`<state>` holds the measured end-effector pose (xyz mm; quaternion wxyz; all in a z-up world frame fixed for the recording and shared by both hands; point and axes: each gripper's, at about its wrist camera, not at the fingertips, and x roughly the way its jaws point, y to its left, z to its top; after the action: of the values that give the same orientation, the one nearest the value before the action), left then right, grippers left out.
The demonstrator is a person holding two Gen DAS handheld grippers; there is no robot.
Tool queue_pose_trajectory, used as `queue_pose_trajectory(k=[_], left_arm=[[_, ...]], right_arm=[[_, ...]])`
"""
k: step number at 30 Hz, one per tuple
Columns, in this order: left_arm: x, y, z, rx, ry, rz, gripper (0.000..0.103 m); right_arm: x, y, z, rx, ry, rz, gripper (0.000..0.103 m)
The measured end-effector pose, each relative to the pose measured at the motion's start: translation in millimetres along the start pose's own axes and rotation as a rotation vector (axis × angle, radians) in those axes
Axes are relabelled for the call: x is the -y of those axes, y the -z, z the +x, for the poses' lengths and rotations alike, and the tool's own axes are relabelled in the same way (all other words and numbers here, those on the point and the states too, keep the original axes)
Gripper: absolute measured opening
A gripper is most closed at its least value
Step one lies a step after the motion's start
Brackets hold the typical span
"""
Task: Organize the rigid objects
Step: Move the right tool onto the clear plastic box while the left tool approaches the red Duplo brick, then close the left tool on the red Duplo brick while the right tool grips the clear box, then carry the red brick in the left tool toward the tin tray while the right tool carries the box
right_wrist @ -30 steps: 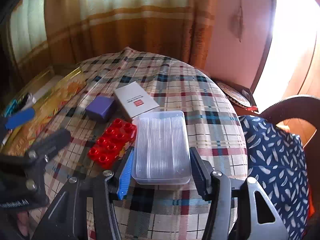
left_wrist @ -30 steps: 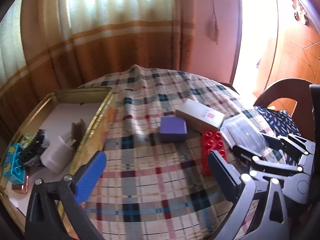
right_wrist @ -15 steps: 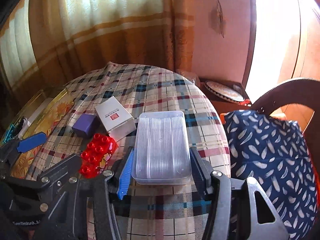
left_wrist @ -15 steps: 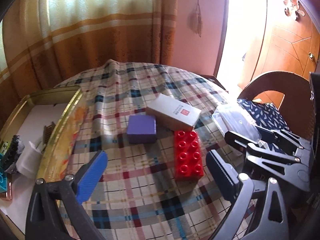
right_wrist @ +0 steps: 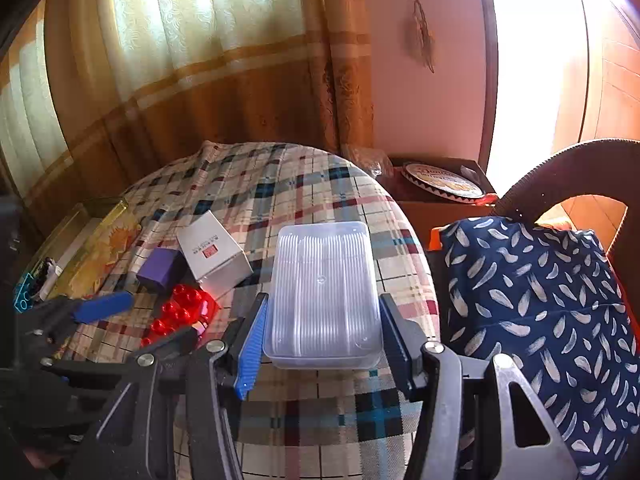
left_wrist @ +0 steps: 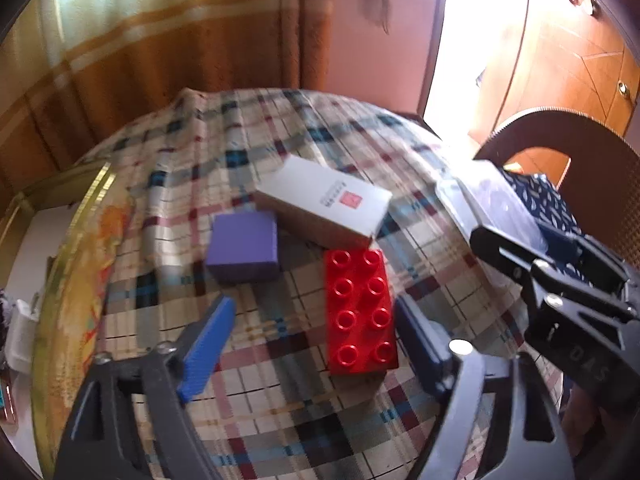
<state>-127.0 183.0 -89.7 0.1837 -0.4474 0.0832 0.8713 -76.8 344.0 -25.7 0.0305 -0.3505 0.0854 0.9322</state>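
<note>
so the left gripper [left_wrist: 310, 344] is hanging wide open over the table with nothing between its fingers, and the red brick [left_wrist: 360, 310] is lying flat on the plaid tablecloth [left_wrist: 260, 400] just ahead, sitting toward the right finger rather than centred. its long axis is running pretty much straight away from the gripper, so the fingers are lining up across its narrow width, which looks like the easy way to pinch it. i'm guessing a small shift right before closing

the right gripper [right_wrist: 324, 340] is clamping the clear plastic box [right_wrist: 324, 292] by its long sides, so the left one is the free hand and the nearer one for the brick

past the brick a purple box [left_wrist: 243, 246] and a white carton [left_wrist: 324, 202] are sitting close together, the carton nearly touching the brick's far end. the gold tray [left_wrist: 76, 264] is lying off to the left, already holding some bits

the cloth is looking soft and rumpled, curtains [right_wrist: 180, 60] behind, a chair [right_wrist: 568, 184] with a blue feather-print cushion [right_wrist: 532, 300] on the right
</note>
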Motion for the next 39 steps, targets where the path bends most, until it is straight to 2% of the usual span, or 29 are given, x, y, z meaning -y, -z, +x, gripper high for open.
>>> queue_pose_trajectory(k=[2, 3, 5, 8, 16, 24, 39], left_arm=[[1.9, 0.7, -0.1, 0.002, 0.01, 0.016, 0.051], [4.5, 1.9, -1.3, 0.008, 0.02, 0.036, 0.031], [5.8, 4.1, -3.7, 0.019, 0.018, 0.052, 0.031], [-4.2, 4.7, -8.5, 0.04, 0.024, 0.005, 0.031], [-32.2, 11.8, -35.5, 0.158, -0.066, -0.088, 0.03], [-54.7, 19.1, -51.3, 0.234, -0.104, -0.156, 0.03], [-54.6, 39.7, -95.2, 0.434, -0.21, -0.151, 0.03]], right_arm=[[-5.8, 0.3, -0.8, 0.004, -0.005, -0.014, 0.055], [-9.3, 0.2, -0.9, 0.004, -0.009, -0.022, 0.055], [-14.0, 0.1, -0.8, 0.004, -0.016, -0.027, 0.055], [-21.4, -0.2, -0.2, 0.005, -0.024, -0.035, 0.055], [-40.3, -8.7, -2.2, 0.018, -0.059, -0.034, 0.055], [-55.4, -15.6, -0.1, 0.048, -0.072, -0.026, 0.055], [-70.8, -11.9, -16.2, 0.144, -0.097, -0.056, 0.055]])
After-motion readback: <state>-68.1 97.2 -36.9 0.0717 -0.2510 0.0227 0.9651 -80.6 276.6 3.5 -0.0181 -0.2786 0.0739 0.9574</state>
